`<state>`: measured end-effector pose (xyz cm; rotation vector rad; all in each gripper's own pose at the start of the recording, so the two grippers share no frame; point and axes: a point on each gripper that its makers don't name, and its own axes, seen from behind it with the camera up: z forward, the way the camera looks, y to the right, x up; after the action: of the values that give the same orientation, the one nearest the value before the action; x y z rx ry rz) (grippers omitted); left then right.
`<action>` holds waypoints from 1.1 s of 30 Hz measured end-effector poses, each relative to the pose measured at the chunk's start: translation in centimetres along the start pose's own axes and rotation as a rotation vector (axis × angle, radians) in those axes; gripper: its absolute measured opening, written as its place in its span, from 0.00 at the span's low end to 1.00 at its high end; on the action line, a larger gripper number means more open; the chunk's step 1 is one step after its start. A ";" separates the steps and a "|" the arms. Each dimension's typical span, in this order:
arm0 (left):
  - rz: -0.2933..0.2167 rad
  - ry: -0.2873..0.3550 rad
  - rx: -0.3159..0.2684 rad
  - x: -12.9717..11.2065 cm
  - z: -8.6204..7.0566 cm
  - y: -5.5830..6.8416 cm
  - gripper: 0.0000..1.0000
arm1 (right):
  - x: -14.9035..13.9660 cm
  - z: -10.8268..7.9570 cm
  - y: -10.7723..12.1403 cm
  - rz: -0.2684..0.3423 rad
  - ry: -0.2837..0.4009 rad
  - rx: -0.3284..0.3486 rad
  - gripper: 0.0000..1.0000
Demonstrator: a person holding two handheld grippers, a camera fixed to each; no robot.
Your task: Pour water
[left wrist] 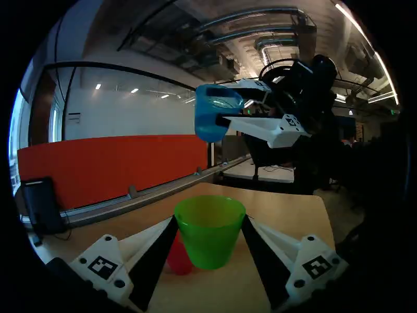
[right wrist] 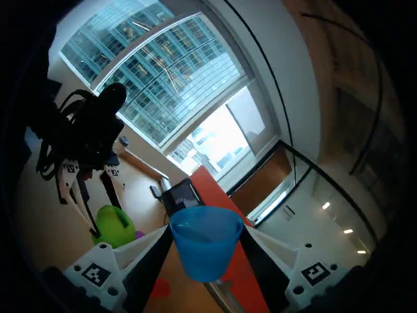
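Above the wooden table [left wrist: 292, 208], left gripper [left wrist: 209, 223] grips green cup [left wrist: 210, 237], right gripper [right wrist: 207, 233] blue cup [right wrist: 205, 253].

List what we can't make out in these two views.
- Water level in the blue cup: left gripper view, its own wall hides it; right gripper view, only a narrow look past the rim, unclear.
- Contents of the green cup: left gripper view, rim nearly edge-on, wall hides the inside.
- Red cup: left gripper view, mostly behind the green cup and the left claw.
- Purple thing: right gripper view, tiny, behind the green cup.
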<state>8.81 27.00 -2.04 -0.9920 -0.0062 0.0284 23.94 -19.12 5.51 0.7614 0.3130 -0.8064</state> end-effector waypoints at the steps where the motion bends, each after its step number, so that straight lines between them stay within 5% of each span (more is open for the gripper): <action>1: 0.001 0.000 -0.001 0.0 0.0 0.0 0.87 | 0.1 0.1 0.1 -0.012 0.001 -0.002 0.91; 33: 0.019 0.003 -0.044 0.1 0.7 1.8 0.87 | 1.5 1.8 2.3 -0.278 0.007 -0.039 0.91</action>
<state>8.85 28.56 -3.12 -1.0362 0.0053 0.0446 26.67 -20.19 7.12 0.6928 0.4460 -1.0568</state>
